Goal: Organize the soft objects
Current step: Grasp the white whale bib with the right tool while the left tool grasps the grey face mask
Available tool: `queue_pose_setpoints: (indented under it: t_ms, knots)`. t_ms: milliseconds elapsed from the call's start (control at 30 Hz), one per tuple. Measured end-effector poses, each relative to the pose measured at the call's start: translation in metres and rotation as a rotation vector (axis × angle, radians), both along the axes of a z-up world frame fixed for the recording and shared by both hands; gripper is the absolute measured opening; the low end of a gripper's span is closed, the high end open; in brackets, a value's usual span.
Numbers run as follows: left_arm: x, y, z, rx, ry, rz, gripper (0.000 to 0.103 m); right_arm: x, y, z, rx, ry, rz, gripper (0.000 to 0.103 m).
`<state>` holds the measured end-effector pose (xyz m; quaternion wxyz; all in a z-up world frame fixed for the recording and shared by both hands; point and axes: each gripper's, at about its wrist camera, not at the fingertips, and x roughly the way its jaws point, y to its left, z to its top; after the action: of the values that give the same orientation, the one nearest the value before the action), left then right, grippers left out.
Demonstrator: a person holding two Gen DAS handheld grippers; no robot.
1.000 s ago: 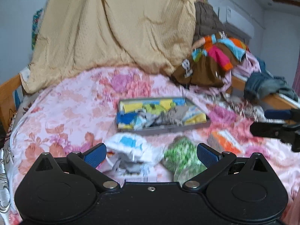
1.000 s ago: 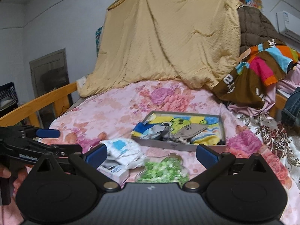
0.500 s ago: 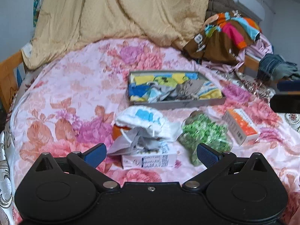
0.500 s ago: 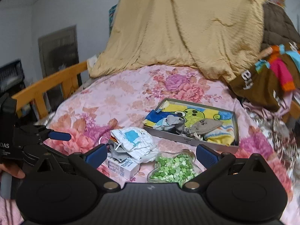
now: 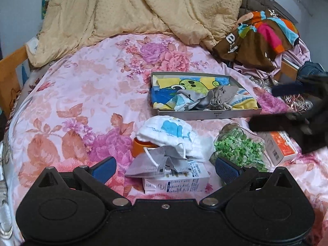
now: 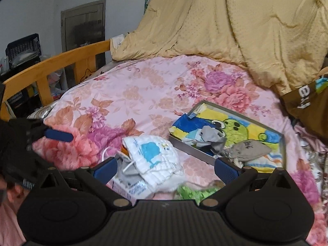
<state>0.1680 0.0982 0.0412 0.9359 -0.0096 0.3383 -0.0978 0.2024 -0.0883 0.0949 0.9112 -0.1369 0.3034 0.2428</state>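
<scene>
On the bed (image 5: 82,94), spread with a pink flowered cover, I see my left tool (image 5: 165,167) hanging low with its blue-padded fingers spread wide and nothing between them. Just ahead of it lies a grey face mask (image 5: 157,162) draped over a small white carton (image 5: 176,181), and a white cloth with a blue whale print (image 5: 170,135) rests on top of the pile, partly covering an orange cup (image 5: 140,147). Beside the pile to the right sits a clear bag of green bits (image 5: 238,150), and further right an orange and white box (image 5: 281,147). Behind them is a shallow grey tray (image 5: 207,115) holding a bright cartoon cloth (image 5: 184,86) and some grey socks (image 5: 217,96). My right tool (image 6: 166,170) is also wide open and empty, poised over the whale cloth (image 6: 155,157), which sits between its fingers in view without being touched as far as I can tell. A tan blanket (image 5: 143,8) is heaped at the far end, with colourful clothes (image 5: 260,39) to its right.
</scene>
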Motion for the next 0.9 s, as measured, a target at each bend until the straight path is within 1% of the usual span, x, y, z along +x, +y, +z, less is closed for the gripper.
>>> queue_pose_setpoints:
  t_ms: [100,200,333,500,600,633,700,833,900]
  knots:
    - [0.009,-0.002,-0.009,0.008,0.004,-0.026,0.102,0.026,0.004,-0.009,0.047,0.03,0.016,0.103]
    - [0.018,0.002,-0.02,-0.019,0.02,-0.035,0.102,0.05,0.006,-0.022,0.097,0.064,0.032,0.103]
    - [0.031,0.016,-0.038,-0.12,0.044,-0.017,0.102,0.076,0.01,-0.044,0.155,0.101,0.05,0.103]
    - [0.046,0.032,-0.06,-0.264,0.086,0.01,0.102,0.097,0.015,-0.066,0.168,0.151,0.077,0.103]
    - [0.052,0.037,-0.069,-0.348,0.088,0.009,0.102,0.107,0.018,-0.074,0.174,0.168,0.087,0.103]
    - [0.054,0.038,-0.071,-0.363,0.086,0.007,0.102,0.109,0.021,-0.077,0.17,0.172,0.087,0.103]
    - [0.056,0.038,-0.074,-0.381,0.079,-0.002,0.102,0.114,0.023,-0.082,0.167,0.175,0.086,0.103]
    - [0.061,0.036,-0.08,-0.383,0.074,-0.008,0.102,0.126,0.027,-0.091,0.17,0.195,0.072,0.103]
    - [0.062,0.036,-0.082,-0.391,0.068,-0.005,0.098,0.132,0.028,-0.095,0.18,0.216,0.066,0.102]
